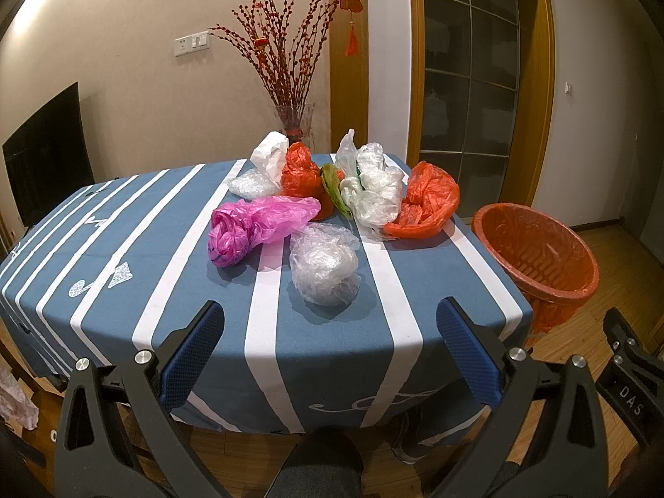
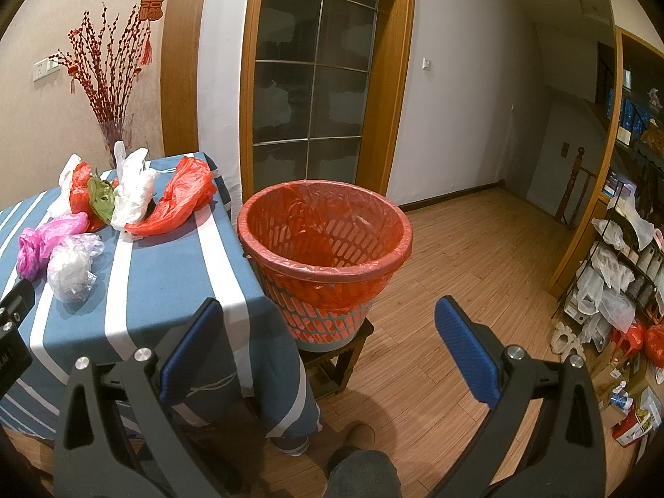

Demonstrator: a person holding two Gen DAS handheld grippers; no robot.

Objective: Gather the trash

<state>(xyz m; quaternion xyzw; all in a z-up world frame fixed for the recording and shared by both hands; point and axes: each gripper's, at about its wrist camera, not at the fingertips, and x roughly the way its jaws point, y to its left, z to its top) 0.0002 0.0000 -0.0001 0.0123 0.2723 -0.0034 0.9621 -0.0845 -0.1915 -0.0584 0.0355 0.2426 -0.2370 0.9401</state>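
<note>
Several crumpled plastic bags lie on the blue striped tablecloth (image 1: 174,290): a clear bag (image 1: 323,265) nearest, a pink bag (image 1: 257,228), a red bag (image 1: 427,203), a white bag (image 1: 373,191) and another red bag (image 1: 301,174) behind. My left gripper (image 1: 330,319) hangs open in front of the clear bag, nothing between its blue pads. A waste basket (image 2: 323,245) lined with a red bag stands on a small stool beside the table's right edge. My right gripper (image 2: 328,319) is open just before the basket, holding nothing.
A glass vase (image 1: 294,118) of red twigs stands at the table's far edge against the wall. A glass-paned door (image 2: 311,74) is behind the basket. Wooden floor (image 2: 477,269) stretches to the right, with a cluttered rack of bags (image 2: 618,282) at the far right.
</note>
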